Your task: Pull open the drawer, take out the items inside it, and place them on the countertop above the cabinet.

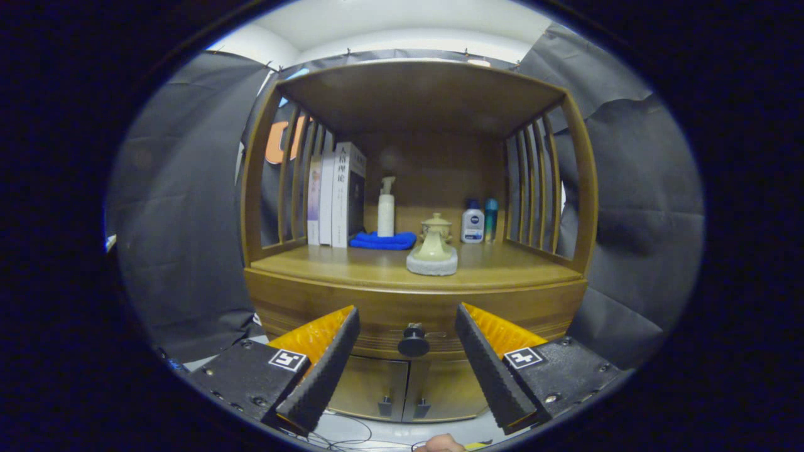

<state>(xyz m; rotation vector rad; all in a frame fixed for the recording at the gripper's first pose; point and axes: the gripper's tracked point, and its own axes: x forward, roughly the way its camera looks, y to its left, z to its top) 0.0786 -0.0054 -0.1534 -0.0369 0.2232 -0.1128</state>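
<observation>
Drawer knob (413, 342) sits centred between the wide-open, empty jaws, just beyond them.

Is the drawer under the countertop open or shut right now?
Shut. The drawer front sits flush with the cabinet, its knob untouched between the open gripper fingers.

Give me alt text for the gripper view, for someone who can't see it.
An open claw points at the round dark knob of a shut drawer in a wooden cabinet, the knob ahead between its fingers. On the countertop above stand a pale lidded pot, books, a pump bottle on a blue cloth and two small bottles.
</observation>
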